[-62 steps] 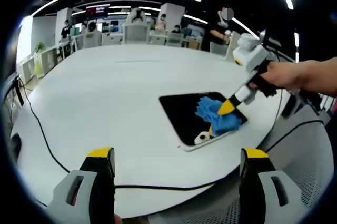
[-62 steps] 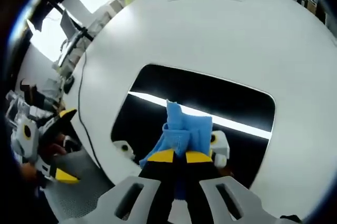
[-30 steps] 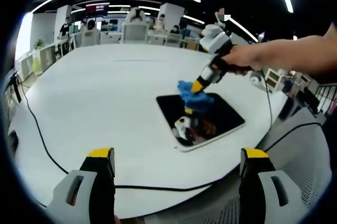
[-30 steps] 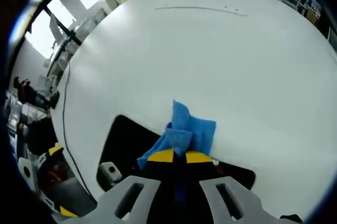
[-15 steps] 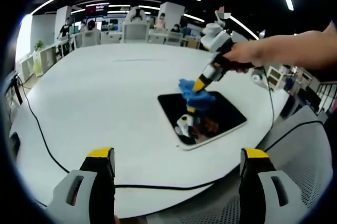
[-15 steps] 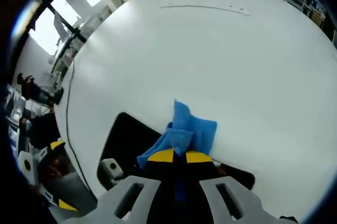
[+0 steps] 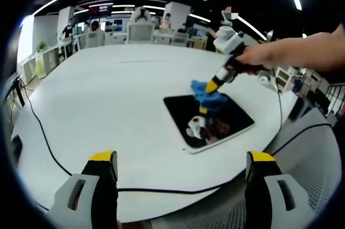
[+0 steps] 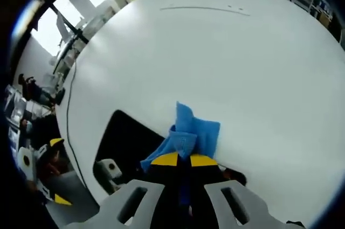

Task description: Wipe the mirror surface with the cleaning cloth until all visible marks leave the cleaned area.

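On a white round office table [image 7: 97, 105], we are dragging the blue cleaning cloth [image 7: 207, 95], clamped in the right gripper [image 8: 179, 160], rightward along the mirror [image 7: 226, 118]'s far edge; left gripper [image 7: 180, 159] jaws wide apart.

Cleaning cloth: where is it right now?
The blue cleaning cloth is clamped in the right gripper, pressed at the far edge of the mirror on the white table, right of centre in the left gripper view.
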